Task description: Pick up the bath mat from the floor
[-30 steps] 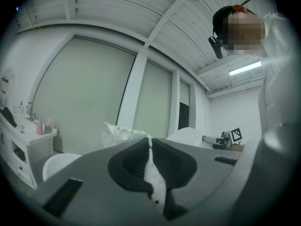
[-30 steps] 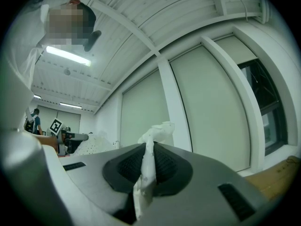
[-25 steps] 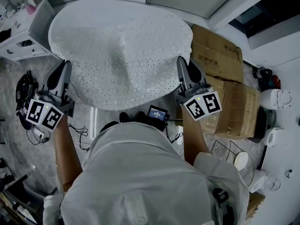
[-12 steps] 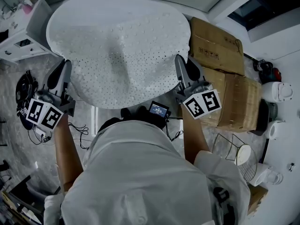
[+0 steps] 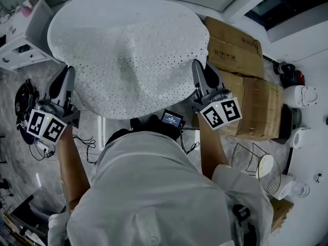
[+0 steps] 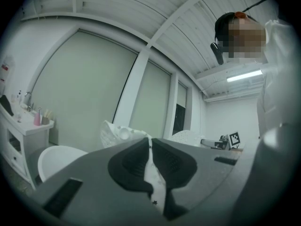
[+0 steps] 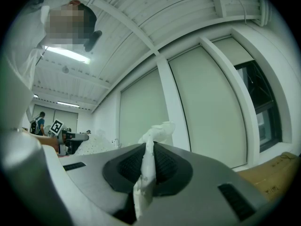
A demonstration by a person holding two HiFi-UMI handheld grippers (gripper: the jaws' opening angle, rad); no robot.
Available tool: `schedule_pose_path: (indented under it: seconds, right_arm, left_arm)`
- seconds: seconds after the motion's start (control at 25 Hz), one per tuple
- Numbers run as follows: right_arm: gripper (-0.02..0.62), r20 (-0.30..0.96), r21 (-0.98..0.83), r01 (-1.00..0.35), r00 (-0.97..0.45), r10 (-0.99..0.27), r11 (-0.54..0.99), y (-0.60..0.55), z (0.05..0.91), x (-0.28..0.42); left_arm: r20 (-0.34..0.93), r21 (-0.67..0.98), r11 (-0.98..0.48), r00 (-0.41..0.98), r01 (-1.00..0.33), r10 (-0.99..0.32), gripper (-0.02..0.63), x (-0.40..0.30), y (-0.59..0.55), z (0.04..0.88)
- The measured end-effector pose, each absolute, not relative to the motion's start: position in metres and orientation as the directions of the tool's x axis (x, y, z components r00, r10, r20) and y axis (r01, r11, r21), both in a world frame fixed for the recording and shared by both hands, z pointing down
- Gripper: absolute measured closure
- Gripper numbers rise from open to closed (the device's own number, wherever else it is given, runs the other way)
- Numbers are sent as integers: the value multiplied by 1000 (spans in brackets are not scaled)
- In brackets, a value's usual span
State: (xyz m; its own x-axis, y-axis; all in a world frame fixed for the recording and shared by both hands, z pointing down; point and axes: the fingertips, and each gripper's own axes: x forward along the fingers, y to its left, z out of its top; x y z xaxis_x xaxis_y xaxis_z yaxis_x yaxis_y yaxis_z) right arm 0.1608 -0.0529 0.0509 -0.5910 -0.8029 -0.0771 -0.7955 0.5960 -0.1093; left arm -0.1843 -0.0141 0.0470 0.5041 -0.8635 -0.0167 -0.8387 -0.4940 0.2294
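Note:
The white oval bath mat, dotted with small holes and bumps, hangs spread out in front of the person, off the floor. My left gripper is shut on its left edge, and my right gripper is shut on its right edge. In the left gripper view a thin white strip of the mat is pinched between the dark pads of the left gripper. In the right gripper view a bunched fold of the mat sticks up from the closed pads of the right gripper. The mat hides the floor under it.
Cardboard boxes lie just right of the mat. A white cabinet stands at the left, with cables on the floor below it. White fixtures and a wire basket are at the right.
Both grippers have drifted a little with the mat still stretched between them; the left one has slid slightly to the left. Both grips are unchanged.

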Motion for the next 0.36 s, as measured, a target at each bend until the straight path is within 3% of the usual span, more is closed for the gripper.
schedule_pose_path:
  seconds: [0.36]
  right_arm:
    - [548,-64,-128,-797,-587,-807,590,-56,60,166]
  left_arm:
    - [-8,243,-487,500,-839,-866,581,-186,-17,57]
